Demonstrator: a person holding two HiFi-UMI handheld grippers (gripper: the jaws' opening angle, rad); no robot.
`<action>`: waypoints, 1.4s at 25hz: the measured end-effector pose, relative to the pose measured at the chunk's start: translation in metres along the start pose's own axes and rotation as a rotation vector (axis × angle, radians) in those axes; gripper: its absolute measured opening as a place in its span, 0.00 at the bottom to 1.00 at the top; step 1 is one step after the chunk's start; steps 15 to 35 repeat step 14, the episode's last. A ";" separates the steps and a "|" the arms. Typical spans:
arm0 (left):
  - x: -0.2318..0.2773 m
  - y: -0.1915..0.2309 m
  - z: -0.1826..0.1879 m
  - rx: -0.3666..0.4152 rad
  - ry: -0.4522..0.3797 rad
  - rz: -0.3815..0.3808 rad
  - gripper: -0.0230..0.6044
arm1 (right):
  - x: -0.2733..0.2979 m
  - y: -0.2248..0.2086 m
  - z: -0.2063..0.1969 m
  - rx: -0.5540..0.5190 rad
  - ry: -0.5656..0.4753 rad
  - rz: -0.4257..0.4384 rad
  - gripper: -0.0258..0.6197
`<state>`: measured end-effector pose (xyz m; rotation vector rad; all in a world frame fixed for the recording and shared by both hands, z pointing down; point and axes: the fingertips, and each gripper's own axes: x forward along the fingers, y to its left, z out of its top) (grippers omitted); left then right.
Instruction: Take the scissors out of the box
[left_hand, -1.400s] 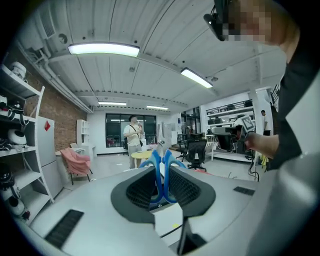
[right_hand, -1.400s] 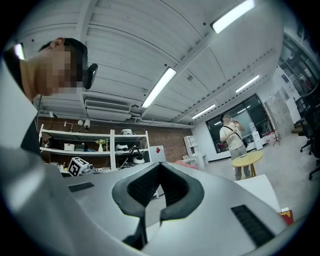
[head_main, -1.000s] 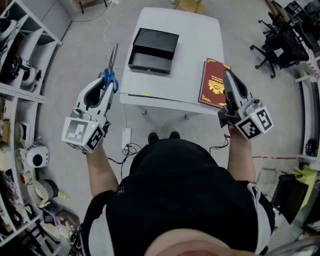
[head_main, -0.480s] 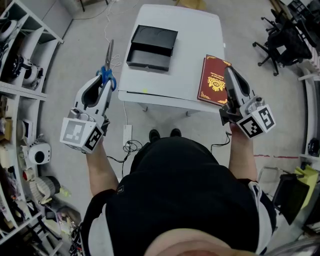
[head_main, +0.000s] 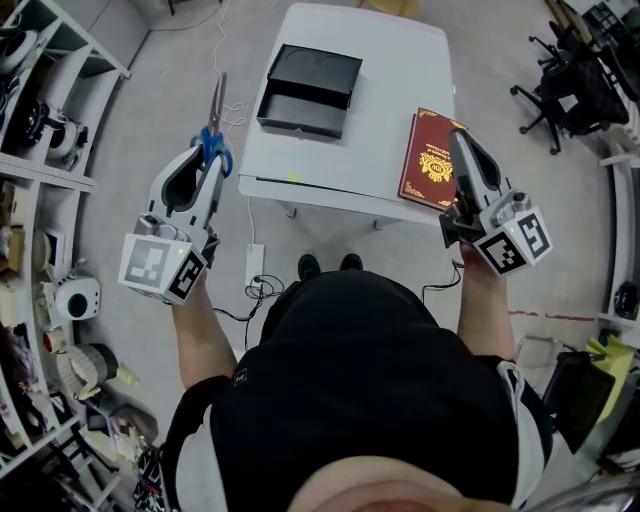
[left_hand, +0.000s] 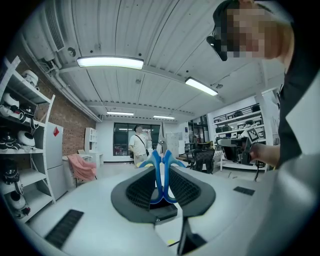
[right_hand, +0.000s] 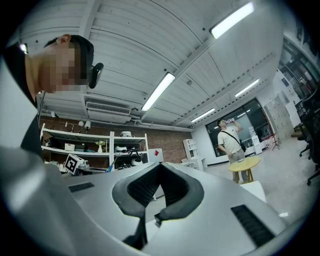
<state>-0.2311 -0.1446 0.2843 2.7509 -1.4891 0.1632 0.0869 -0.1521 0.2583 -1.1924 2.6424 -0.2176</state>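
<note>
Scissors (head_main: 216, 125) with blue handles and long metal blades stick out of my left gripper (head_main: 209, 162), which is shut on the handles. It holds them in the air off the left edge of the white table (head_main: 385, 100), blades pointing away from me. In the left gripper view the blue handles of the scissors (left_hand: 161, 167) sit pinched between the dark pads. The black box (head_main: 310, 88) lies open near the table's far left, with nothing to be seen inside. My right gripper (head_main: 456, 142) is shut and holds nothing, hovering over the table's right front corner; in its own view the right gripper (right_hand: 160, 167) has its pads meeting at the tips.
A dark red book (head_main: 432, 172) with a gold emblem lies on the table just under the right gripper. Shelving (head_main: 40, 120) with gear lines the left side. Office chairs (head_main: 570, 90) stand at the right. A power strip (head_main: 253, 270) and cables lie on the floor below the table's front.
Both grippers keep their places and their grip. Only the head view has shifted slightly.
</note>
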 end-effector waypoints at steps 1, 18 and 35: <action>0.000 0.000 0.000 0.000 0.000 0.002 0.19 | 0.001 0.000 0.000 0.000 0.001 0.002 0.08; -0.001 0.008 0.002 0.001 -0.004 0.012 0.19 | 0.012 0.002 0.001 -0.005 0.002 0.014 0.08; -0.001 0.008 0.002 0.001 -0.004 0.012 0.19 | 0.012 0.002 0.001 -0.005 0.002 0.014 0.08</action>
